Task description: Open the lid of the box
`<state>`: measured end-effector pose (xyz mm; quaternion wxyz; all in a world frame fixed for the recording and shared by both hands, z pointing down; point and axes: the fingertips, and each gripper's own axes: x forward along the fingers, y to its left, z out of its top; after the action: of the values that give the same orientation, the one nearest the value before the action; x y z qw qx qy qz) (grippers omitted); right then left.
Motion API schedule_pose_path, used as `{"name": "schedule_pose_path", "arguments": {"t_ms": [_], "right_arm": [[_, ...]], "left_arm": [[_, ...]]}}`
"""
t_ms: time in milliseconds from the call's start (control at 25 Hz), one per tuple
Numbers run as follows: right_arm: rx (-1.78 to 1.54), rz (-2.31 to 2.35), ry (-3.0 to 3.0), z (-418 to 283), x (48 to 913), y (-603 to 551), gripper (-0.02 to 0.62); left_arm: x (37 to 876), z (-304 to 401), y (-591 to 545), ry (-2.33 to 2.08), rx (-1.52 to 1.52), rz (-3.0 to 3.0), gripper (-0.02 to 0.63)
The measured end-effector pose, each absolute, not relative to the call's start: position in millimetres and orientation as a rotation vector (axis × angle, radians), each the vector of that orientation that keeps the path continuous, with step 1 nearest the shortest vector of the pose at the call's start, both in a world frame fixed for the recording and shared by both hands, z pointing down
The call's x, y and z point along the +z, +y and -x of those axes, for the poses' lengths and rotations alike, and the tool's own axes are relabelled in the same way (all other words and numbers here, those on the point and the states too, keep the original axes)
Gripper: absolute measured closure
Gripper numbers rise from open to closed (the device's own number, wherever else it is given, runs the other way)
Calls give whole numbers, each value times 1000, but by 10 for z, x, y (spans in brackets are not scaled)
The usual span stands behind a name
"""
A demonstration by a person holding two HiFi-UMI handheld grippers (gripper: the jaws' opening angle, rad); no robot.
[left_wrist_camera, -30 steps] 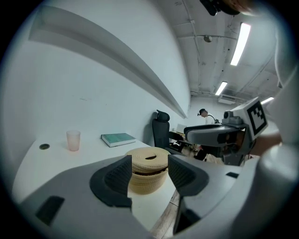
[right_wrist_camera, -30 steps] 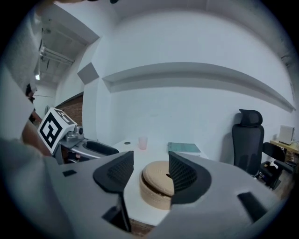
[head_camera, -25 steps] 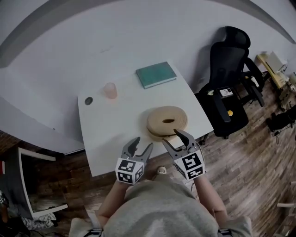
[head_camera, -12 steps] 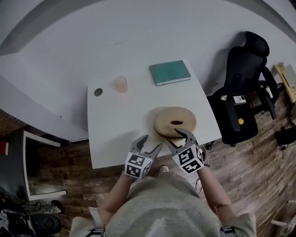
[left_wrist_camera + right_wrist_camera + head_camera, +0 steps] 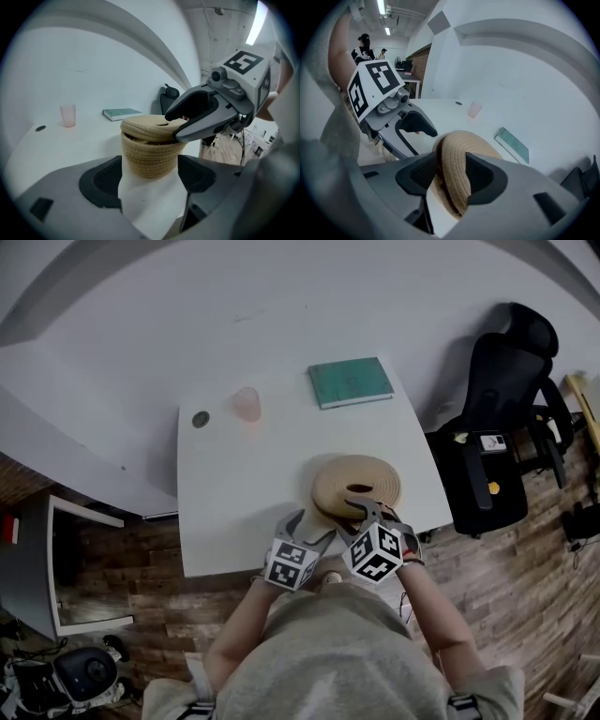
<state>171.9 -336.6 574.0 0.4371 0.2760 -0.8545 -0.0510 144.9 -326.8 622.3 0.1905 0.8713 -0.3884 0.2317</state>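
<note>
Woven box (image 5: 150,159), lid (image 5: 356,486) slightly ajar, at 5 o'clock on the table (image 5: 234,484). At lid's 6 o'clock, right gripper (image 5: 364,512): jaws just closing, clamped on the rim. At 8 o'clock, left gripper (image 5: 309,527): jaws just opening, wide apart, box ahead between them. Beyond: book (image 5: 350,382), 1 o'clock; cup (image 5: 247,404), 11 o'clock.

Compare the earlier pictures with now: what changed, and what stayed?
Both grippers dropped towards the box. The left gripper has just been opening its jaws, which flank the box untouched. The right gripper rolled; its jaws have just been closing onto the rim of the lid. Box, cup and book stayed put on the table.
</note>
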Motion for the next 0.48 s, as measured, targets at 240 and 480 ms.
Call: {"name": "schedule_pose_path", "arguments": {"t_ms": [240,480], "right_arm": [[-186,-630,-2082,-1710,5823,-3374,417],[-228,-618,-2060,-1705,5868,-3391,476]], "left_arm": [[6345,-1469,-3308,-1097,664,-2408,265],[6429,-1514,-3337,-1086,689,-2404,267]]}}
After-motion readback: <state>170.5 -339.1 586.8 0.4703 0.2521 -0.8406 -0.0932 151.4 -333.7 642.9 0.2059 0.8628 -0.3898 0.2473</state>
